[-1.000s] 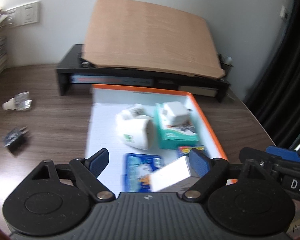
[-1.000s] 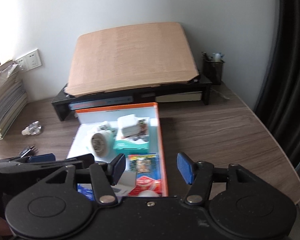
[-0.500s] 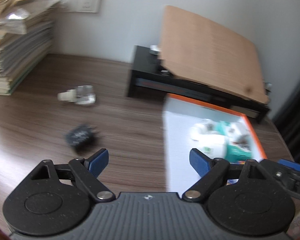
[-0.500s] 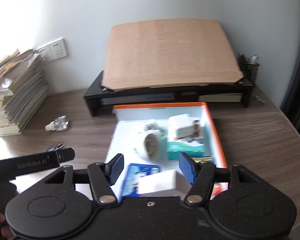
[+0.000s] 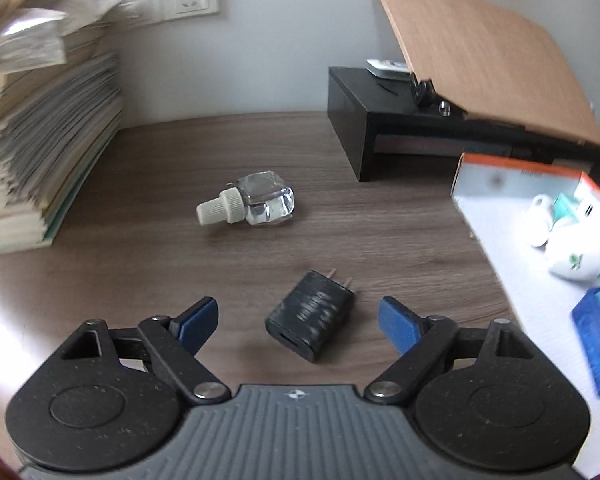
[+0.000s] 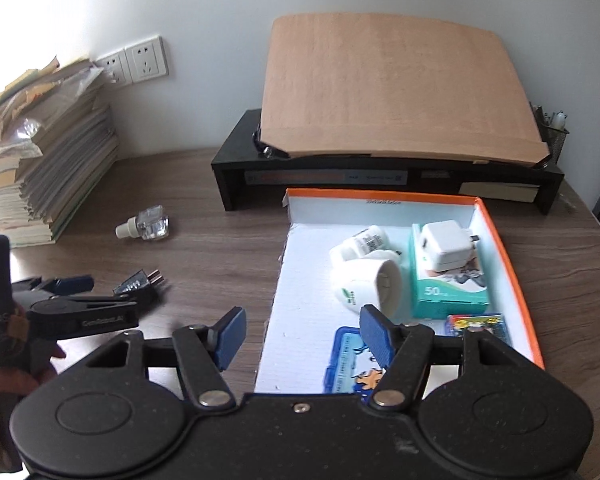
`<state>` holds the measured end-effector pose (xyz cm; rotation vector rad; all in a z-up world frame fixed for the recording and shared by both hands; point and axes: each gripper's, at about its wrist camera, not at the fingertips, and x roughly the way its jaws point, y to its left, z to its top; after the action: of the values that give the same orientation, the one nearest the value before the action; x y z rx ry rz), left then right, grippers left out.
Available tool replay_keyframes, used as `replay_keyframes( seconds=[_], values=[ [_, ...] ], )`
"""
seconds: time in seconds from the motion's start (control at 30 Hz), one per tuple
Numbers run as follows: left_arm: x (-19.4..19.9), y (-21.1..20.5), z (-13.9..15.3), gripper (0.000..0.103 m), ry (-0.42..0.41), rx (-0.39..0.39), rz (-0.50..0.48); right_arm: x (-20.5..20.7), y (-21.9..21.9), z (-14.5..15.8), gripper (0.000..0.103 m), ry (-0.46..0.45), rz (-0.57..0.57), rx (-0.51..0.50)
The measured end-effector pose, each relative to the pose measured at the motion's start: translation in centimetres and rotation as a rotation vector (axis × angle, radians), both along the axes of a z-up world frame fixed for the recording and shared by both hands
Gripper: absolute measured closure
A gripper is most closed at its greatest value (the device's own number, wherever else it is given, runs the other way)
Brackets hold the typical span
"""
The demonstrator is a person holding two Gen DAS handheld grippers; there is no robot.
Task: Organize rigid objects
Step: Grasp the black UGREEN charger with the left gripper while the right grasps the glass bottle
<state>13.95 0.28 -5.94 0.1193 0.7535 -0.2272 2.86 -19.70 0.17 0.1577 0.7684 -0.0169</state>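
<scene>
A black plug charger (image 5: pixel 312 320) lies on the dark wooden desk, prongs pointing away. My left gripper (image 5: pixel 296 310) hovers low over it, and its widely spread jaws are closing slightly, with the charger between them untouched. Beyond it a clear glass bottle with a beige cap (image 5: pixel 256 200) lies on its side. My right gripper (image 6: pixel 302 320) hangs over the near left wall of the orange-rimmed white box (image 6: pixel 380 194). Its jaws are opening and grip nothing. The box holds a white charger (image 6: pixel 444 246), a teal carton (image 6: pixel 448 292), a white cup (image 6: pixel 364 284) and a blue case (image 6: pixel 348 356).
A tall stack of books and papers (image 5: pixel 40 128) stands at the desk's left. A black monitor stand (image 6: pixel 380 176) carrying a tilted brown board (image 6: pixel 392 88) runs along the back wall. A mesh pen holder (image 6: pixel 556 136) stands at its right end.
My left gripper has swung left from above the box to the black charger and come lower. The right gripper's view has shifted left too, and its jaws have spread wider.
</scene>
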Motion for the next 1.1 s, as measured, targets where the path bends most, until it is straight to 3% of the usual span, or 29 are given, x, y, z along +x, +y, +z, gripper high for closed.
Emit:
replay_keyframes(
  seconds=[0.1,0.2,0.27,0.33,0.67,0.8,1.1],
  values=[
    [1.0,0.3,-0.9,0.017,0.005,0.003,-0.063,0.9,0.8,-0.3,0.027,0.018,0.003,-0.011],
    [1.6,0.6,-1.7,0.028,0.012,0.000,-0.106,2.0,1.5,-0.7,0.027,0.033,0.009,-0.016],
    [1.3,0.6,-1.7,0.055,-0.010,0.000,-0.132,2.7,2.1,-0.9,0.027,0.039,0.016,-0.018],
    [1.0,0.7,-1.6,0.066,-0.019,-0.005,-0.137,3.7,2.8,-1.0,0.027,0.042,0.029,-0.019],
    [-0.3,5.7,-0.1,0.067,0.000,-0.121,0.059,9.7,8.3,-1.6,0.025,0.047,0.184,0.019],
    [-0.7,8.4,0.7,0.067,0.008,-0.158,0.139,13.0,11.2,-2.3,0.018,0.031,0.288,0.060],
    [-2.3,12.5,1.7,0.067,0.004,-0.178,0.271,20.3,17.8,-5.2,0.014,0.052,0.398,-0.041]
  ],
)
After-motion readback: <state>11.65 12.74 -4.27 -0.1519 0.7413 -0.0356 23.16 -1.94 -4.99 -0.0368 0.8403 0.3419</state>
